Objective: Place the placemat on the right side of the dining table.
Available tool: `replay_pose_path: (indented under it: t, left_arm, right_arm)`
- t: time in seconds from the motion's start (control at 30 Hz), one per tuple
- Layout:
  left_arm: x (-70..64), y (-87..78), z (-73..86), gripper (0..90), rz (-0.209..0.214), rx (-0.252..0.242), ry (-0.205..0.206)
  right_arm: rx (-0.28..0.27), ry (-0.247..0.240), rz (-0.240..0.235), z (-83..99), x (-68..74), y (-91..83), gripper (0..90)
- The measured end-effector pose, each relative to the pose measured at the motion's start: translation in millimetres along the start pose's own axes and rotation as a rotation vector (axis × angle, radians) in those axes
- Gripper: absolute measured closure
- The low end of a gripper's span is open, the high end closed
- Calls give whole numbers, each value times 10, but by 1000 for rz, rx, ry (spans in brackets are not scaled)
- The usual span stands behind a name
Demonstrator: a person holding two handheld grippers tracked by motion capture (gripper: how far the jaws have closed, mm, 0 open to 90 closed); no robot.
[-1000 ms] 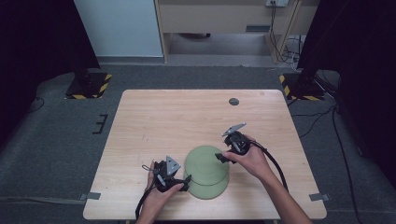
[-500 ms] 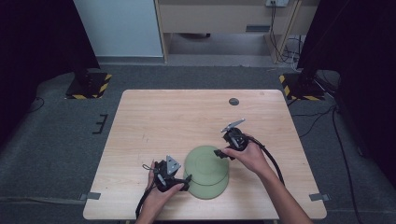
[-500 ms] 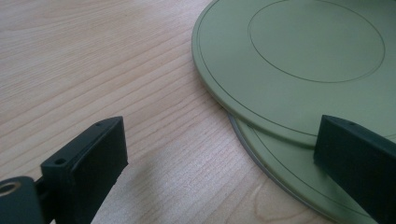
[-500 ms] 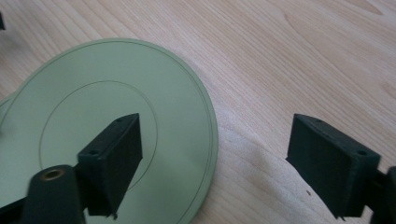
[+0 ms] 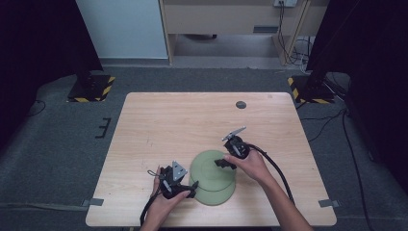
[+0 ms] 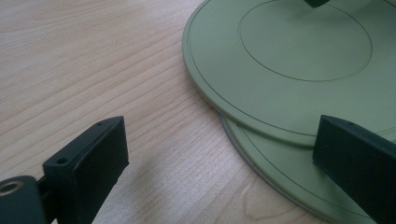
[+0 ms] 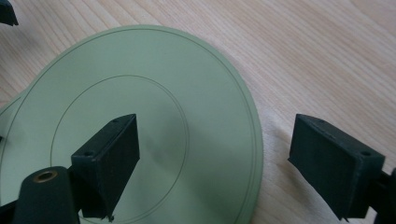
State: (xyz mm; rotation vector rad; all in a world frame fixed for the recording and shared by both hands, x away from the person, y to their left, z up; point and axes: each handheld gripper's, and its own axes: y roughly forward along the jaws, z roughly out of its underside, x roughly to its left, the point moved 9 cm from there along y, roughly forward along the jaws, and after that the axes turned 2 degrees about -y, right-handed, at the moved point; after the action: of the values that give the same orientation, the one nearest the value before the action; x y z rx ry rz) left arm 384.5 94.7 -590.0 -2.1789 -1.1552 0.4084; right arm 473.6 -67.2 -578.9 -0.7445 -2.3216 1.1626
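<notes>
The table (image 5: 159, 125), a pale wooden top, stood on grey carpet (image 5: 57, 144) and was the biggest thing in the high view. Every place below is given from the upper plate.

Two round green plates lay on the table's near half. The upper plate (image 5: 210, 168) rested partly on the lower plate (image 5: 219, 195), shifted away from the person, so the lower one showed as a crescent on the near side. In the left gripper view the upper plate (image 6: 299, 56) overlapped the lower plate (image 6: 280, 172), the upper rim lying across the lower one's face. In the right gripper view the upper plate (image 7: 140, 130) showed two thin ring lines on its face.

The right gripper (image 5: 224, 163) sat at the upper plate's right edge, held in the person's right hand (image 5: 250, 166). Its jaws stood wide apart: in its own view the right gripper (image 7: 215, 163) had one jaw above the plate's face and the other out beyond the rim over bare wood, with the rim between them. Whether either jaw touched the plate could not be told.

The left gripper (image 5: 192, 187) lay at the upper plate's near-left side, held in the left hand (image 5: 166, 199). In its own view the left gripper (image 6: 219, 154) was spread wide, holding nothing, one jaw over bare wood and the other over the lower plate.

A small dark disc (image 5: 240, 104) lay well beyond the upper plate, near the table's far edge.
</notes>
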Motion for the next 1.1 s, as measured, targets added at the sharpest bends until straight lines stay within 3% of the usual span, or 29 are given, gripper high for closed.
replay_pose_path:
  t: [0.27,0.4,0.63,0.73,0.9,1.1]
  left_arm:
    - [-3,8,-1,16,-2,-1,5]
    - [0,20,-3,4,-2,-4,-5]
    - [0,20,-5,4,-7,-1,-5]
    - [1,21,-1,3,-4,-1,-9]
    - [0,22,-4,2,-6,-4,-8]
    - [2,23,-4,1,-3,-3,-6]
  right_arm:
    - [-3,28,-42,60,23,86,158]
    - [-9,25,-78,60,64,68,209]
    - [-14,8,-37,38,79,12,235]
    - [-29,-24,-2,2,115,-82,267]
    - [-75,-27,-8,-55,160,-217,348]
    - [-61,-75,-43,-28,259,-263,465]
